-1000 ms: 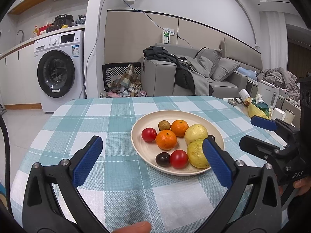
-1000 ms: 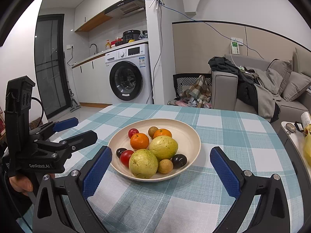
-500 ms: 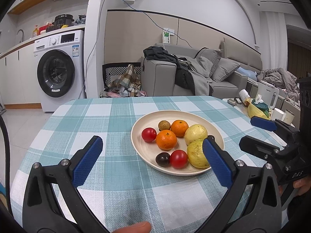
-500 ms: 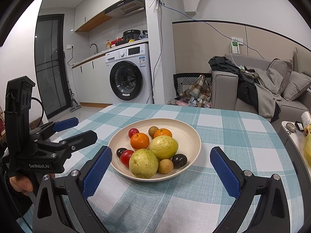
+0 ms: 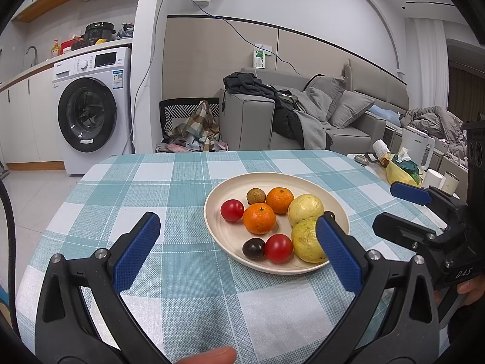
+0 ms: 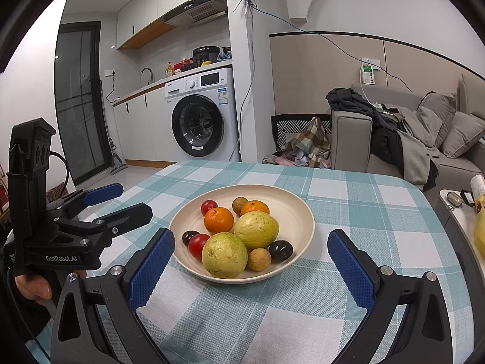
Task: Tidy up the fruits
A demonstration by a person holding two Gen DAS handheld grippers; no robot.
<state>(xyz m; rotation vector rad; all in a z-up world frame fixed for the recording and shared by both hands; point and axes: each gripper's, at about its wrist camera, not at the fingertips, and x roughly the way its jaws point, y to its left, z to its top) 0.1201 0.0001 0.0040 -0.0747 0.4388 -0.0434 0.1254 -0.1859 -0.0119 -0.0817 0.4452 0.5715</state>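
A cream plate (image 5: 230,188) (image 6: 300,212) sits on the checked tablecloth with several fruits: two guavas (image 6: 225,254) (image 5: 304,209), two oranges (image 5: 259,218) (image 6: 219,220), red tomatoes (image 5: 232,210) (image 6: 198,244), dark plums (image 5: 253,248) (image 6: 281,250) and small brown longans (image 5: 255,195) (image 6: 258,259). My left gripper (image 5: 236,241) is open, hovering near the plate's front left, empty. My right gripper (image 6: 251,256) is open too, with the plate's near edge showing between its fingers, holding nothing. Each gripper appears in the other's view, the right gripper (image 5: 406,206) at the right and the left gripper (image 6: 121,200) at the left.
The table (image 5: 127,200) carries a teal and white checked cloth. A side table at the right holds a yellow bag (image 5: 400,171), a kettle (image 5: 416,148) and cups. Beyond stand a washing machine (image 5: 91,112) and a grey sofa (image 5: 303,115).
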